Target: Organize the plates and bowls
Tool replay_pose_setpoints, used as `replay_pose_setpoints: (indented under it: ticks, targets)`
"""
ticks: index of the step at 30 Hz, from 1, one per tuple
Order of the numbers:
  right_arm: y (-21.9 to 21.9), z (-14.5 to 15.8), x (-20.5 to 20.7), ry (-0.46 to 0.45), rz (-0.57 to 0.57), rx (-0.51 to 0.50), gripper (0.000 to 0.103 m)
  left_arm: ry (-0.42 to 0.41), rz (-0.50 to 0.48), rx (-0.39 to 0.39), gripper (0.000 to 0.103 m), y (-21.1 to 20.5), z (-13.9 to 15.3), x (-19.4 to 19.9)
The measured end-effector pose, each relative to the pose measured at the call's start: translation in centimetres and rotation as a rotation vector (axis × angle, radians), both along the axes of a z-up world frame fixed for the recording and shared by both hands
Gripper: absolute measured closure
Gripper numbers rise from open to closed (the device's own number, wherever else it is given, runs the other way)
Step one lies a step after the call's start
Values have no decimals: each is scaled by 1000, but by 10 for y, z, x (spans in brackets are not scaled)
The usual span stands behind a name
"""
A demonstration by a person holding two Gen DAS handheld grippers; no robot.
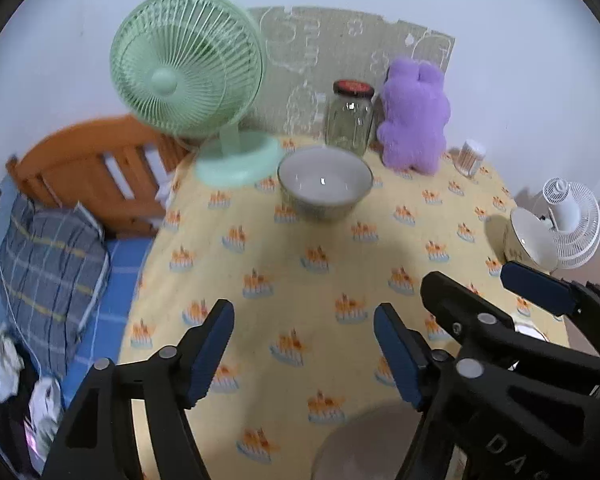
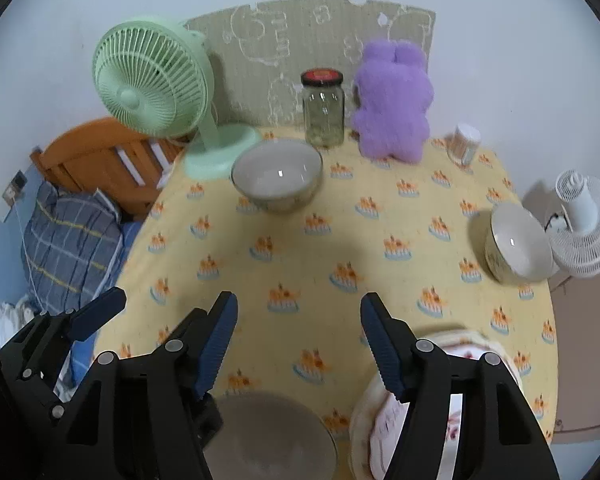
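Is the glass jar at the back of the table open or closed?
Closed. The glass jar stands upright beside the purple plush toy, with its red and black lid seated on top in both views.

The desk (image 2: 380, 240) is covered in a soft, matt yellow cloth with a printed pattern. The grey bowl (image 2: 277, 174) at the back looks like glazed ceramic, smooth, with a small bright glint inside; the white bowl (image 2: 516, 244) at the right edge is glossy in the same way. The jar (image 2: 323, 110) is clear glass with a shiny dark lid. The purple toy (image 2: 392, 100) is fluffy plush. The green fan (image 2: 152, 80) and the white fan (image 2: 584, 224) look like smooth moulded plastic. The bed frame (image 2: 100, 160) is varnished orange-brown wood, and the pillow (image 2: 72, 236) is checked woven cloth. The left gripper (image 1: 304, 356) and the right gripper (image 2: 298, 344) have matt black plastic frames with ribbed blue pads (image 2: 216, 344).
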State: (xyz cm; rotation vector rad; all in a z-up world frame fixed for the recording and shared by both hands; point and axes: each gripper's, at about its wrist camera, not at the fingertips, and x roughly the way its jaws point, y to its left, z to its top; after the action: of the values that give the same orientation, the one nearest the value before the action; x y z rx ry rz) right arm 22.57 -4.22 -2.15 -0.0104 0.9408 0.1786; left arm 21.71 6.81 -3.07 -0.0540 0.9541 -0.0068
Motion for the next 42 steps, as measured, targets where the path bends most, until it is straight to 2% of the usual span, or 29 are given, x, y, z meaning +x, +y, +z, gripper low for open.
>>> replay_pose_setpoints:
  ticks: [5, 6, 9, 17, 24, 29, 32, 36, 38, 42]
  targets:
    - [9, 6, 32, -23, 3, -3, 30, 2, -2, -25, 23, 9, 0, 37]
    - [10, 6, 40, -23, 3, 3, 26, 0, 0, -23, 23, 9, -1, 43]
    - [11, 4, 67, -24, 11, 15, 24, -15, 16, -1, 21, 10, -2, 66]
    - [11, -9, 143, -45, 50, 18, 21, -20, 113, -15, 20, 14, -22, 138]
    - [18, -33, 193, -26, 99, -27, 21, -22, 181, 32, 20, 12, -49, 179]
    - [18, -56, 216, 18, 102, 5, 21, -14, 195, 86, 21, 15, -64, 194]
    - [19, -67, 224, 38, 88, 16, 22, 3, 197, 102, 27, 17, -74, 202]
    - [23, -80, 233, 70, 88, 25, 31, 29, 176, 98, 36, 15, -87, 211]
    - [24, -85, 236, 82, 82, 19, 38, 50, 166, 103, 47, 13, -93, 215]
    - [22, -94, 243, 103, 69, 28, 42, 90, 185, 76, 54, 19, -102, 224]
